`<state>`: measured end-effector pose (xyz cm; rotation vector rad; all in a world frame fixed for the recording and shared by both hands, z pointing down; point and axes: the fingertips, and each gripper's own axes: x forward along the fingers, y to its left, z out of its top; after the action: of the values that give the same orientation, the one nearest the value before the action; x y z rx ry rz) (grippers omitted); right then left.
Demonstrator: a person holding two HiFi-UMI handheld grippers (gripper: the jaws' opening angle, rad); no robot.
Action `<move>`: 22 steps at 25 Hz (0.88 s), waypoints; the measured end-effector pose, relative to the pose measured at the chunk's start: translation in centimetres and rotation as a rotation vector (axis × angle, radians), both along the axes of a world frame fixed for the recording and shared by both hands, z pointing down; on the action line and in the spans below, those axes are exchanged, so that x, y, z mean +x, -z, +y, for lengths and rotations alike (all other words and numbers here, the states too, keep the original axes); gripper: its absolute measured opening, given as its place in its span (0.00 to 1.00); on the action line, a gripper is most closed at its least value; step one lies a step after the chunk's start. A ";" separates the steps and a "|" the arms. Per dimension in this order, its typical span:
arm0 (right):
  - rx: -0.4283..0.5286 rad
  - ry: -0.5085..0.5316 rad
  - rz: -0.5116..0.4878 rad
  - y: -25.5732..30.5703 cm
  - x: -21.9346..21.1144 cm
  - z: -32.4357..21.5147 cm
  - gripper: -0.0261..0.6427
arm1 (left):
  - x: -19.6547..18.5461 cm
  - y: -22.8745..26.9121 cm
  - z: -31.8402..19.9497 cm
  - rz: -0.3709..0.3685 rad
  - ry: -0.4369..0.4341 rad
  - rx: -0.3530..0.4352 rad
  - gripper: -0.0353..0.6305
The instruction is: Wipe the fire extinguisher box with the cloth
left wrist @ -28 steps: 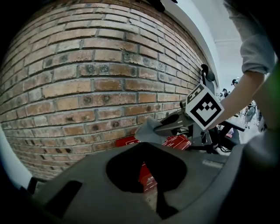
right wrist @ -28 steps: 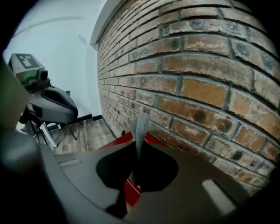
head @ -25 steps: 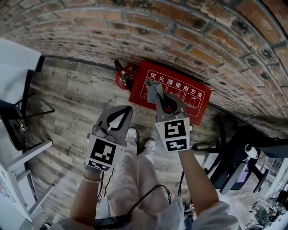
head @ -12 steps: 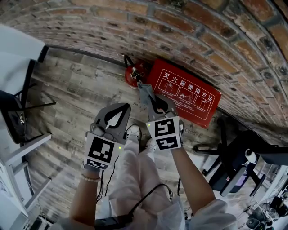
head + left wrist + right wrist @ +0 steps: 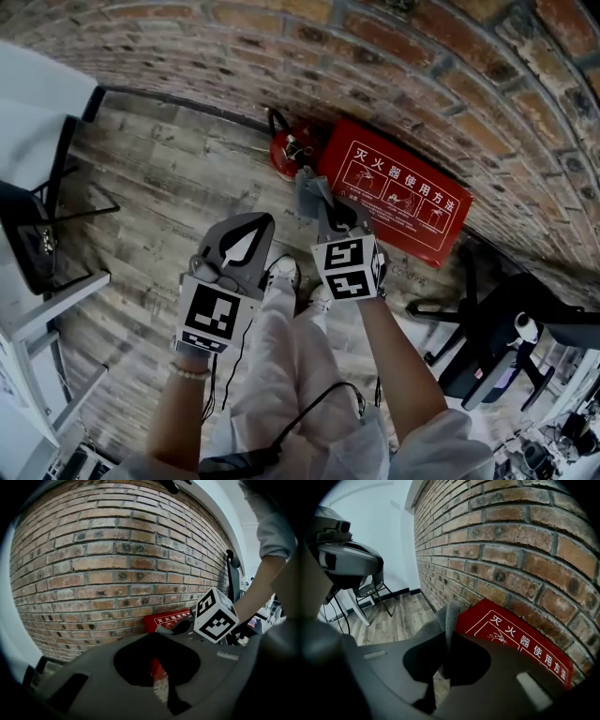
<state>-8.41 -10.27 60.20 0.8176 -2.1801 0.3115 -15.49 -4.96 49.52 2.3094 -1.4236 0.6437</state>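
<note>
While the right claw (image 5: 328, 212) stays clamped on the grey cloth (image 5: 311, 187), its place has changed. A second ago the cloth lay over the left part of the red fire extinguisher box (image 5: 403, 202); now it sits at that box's left edge, near the fire extinguisher (image 5: 289, 150). The box lies on the wooden floor (image 5: 169, 187) against the brick wall (image 5: 281, 56), far and right. The left claw (image 5: 253, 232), jaws together on nothing, hangs nearer and left. Whether cloth touches box I cannot tell; the wipe probably needs a return pass rightward.
</note>
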 end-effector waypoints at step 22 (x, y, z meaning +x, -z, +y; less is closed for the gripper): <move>0.003 -0.038 0.012 -0.8 1.8 -0.6 0.07 | 1.8 0.0 -0.7 -0.002 -0.037 0.001 0.05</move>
<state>-6.63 -10.88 60.99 0.8608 -2.1562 0.3217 -13.67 -5.64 49.53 2.3414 -1.3855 0.6565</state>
